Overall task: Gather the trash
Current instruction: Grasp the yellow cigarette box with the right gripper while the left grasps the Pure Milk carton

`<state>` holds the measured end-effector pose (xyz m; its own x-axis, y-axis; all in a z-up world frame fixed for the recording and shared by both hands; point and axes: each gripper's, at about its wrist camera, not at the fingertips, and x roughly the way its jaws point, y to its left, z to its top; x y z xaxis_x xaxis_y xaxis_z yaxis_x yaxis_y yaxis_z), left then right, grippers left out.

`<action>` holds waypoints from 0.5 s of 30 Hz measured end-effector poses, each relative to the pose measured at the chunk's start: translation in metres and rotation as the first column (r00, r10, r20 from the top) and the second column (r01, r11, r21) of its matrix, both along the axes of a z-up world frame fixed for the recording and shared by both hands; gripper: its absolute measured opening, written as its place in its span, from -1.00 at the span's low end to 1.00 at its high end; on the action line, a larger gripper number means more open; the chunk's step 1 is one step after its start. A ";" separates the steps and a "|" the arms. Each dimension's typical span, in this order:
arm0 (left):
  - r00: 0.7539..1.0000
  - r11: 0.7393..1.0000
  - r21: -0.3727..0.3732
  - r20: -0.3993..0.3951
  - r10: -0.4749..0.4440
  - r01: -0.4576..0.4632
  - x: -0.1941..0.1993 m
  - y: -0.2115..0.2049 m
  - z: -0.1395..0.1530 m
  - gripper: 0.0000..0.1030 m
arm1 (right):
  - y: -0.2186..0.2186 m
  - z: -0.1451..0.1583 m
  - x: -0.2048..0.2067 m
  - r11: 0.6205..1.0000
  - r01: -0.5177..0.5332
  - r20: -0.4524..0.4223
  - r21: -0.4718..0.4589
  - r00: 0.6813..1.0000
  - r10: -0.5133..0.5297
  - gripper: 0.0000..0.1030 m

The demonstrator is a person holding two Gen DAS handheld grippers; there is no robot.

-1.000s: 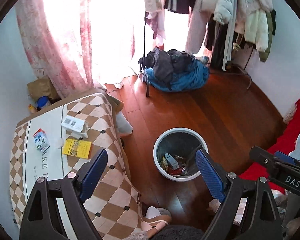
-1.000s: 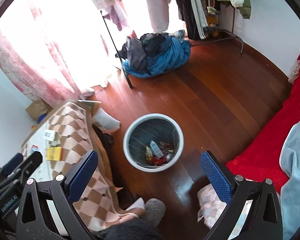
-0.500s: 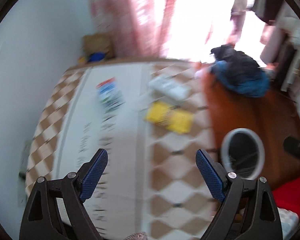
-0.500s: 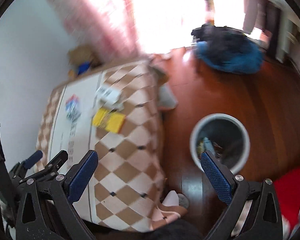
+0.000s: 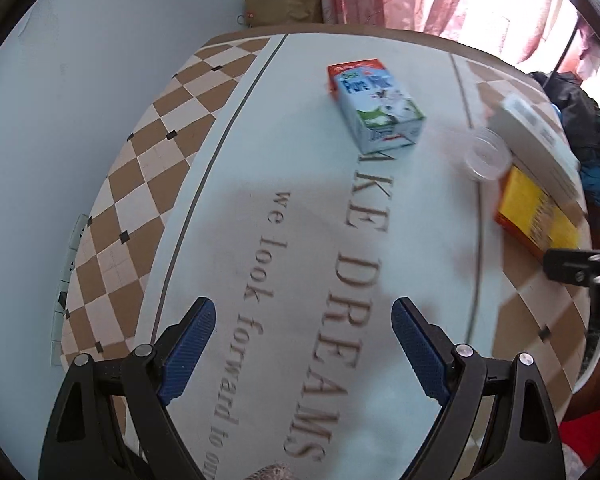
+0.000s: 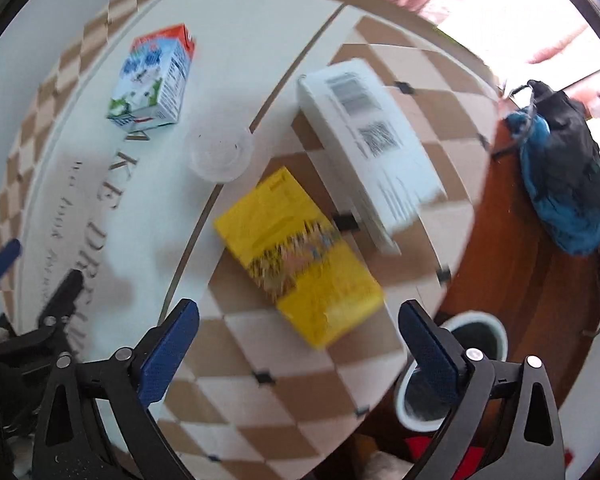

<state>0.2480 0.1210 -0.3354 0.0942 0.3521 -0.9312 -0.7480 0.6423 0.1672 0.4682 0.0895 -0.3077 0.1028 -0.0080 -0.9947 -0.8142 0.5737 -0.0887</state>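
Checkered brown-and-cream cloth [image 5: 148, 168] with printed lettering is covering the table, and four pieces of trash are lying on it: a milk carton [image 5: 376, 106] on its side, a clear plastic cup [image 6: 221, 152] just beside it, a yellow box [image 6: 300, 254] and a white box [image 6: 370, 136] touching each other. Both grippers are hovering above the cloth with jaws spread wide and nothing between them, the left gripper [image 5: 302, 350] over the lettering, the right gripper [image 6: 298, 354] near the yellow box. Off the table edge, a white bin [image 6: 496, 328] is sitting on the wooden floor [image 6: 520, 280]
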 end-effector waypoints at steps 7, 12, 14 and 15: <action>1.000 1.000 0.007 0.016 -0.004 0.004 0.017 0.027 0.010 0.75 | 0.015 -0.025 0.019 0.999 0.034 -0.060 -0.021 0.998 -0.035 0.51; 0.999 1.000 -0.015 0.054 -0.005 0.006 0.042 0.059 0.027 0.75 | -0.020 -0.022 0.025 0.972 0.237 -0.056 -0.009 0.970 -0.237 0.43; 0.997 0.999 -0.052 0.074 -0.004 0.007 0.056 0.072 0.031 0.75 | -0.040 -0.018 0.032 0.927 0.374 -0.075 0.038 0.926 -0.370 0.42; 0.996 0.997 -0.081 0.085 -0.007 0.014 0.065 0.079 0.032 0.75 | -0.049 -0.017 0.036 0.898 0.436 -0.093 0.061 0.898 -0.430 0.42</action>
<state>0.3132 0.1995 -0.3031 0.1771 0.2744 -0.9451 -0.7503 0.6591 0.0508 0.5038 0.0401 -0.3244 0.0320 0.0438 -0.9985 -0.4862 0.8736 0.0227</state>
